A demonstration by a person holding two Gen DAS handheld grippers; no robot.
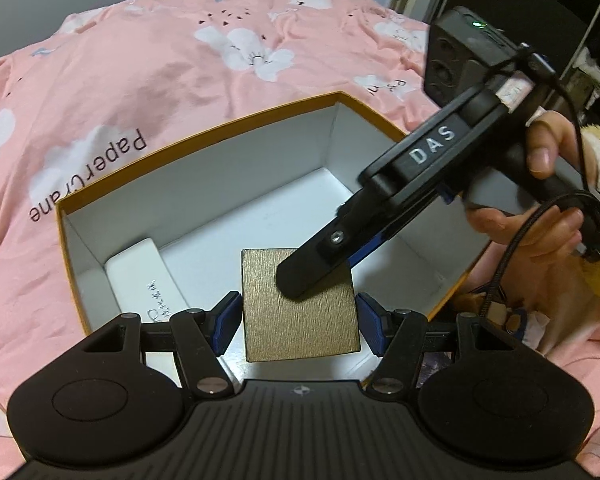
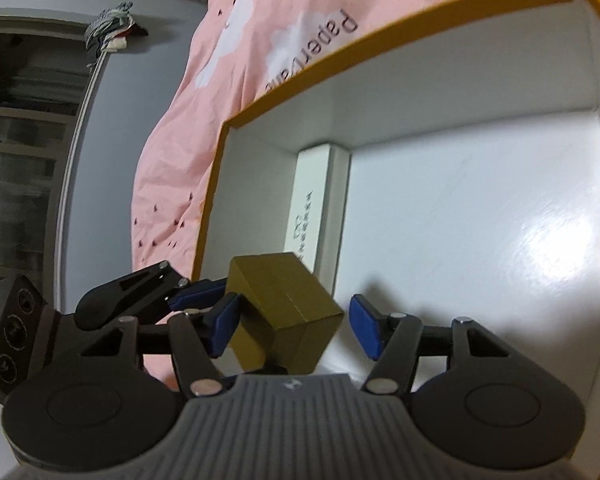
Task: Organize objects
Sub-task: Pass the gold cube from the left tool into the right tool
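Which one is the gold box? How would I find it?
Look on the pink bedspread for the big open box with an orange rim. Inside it, at the near end, lie two things. The gold box is the brushed, shiny cube; its neighbour, the white box, is long and flat.

We cannot read the small print on the slim white carton (image 1: 146, 280); its near end is hidden behind the left gripper (image 1: 298, 322). The right gripper's black finger (image 1: 314, 268) covers part of the brushed gold cardboard box (image 1: 300, 320). The orange-rimmed white storage box (image 2: 420, 20) runs off the right wrist view's right edge, and the pink bedspread's printed lettering (image 2: 316, 54) is partly blocked by its rim.
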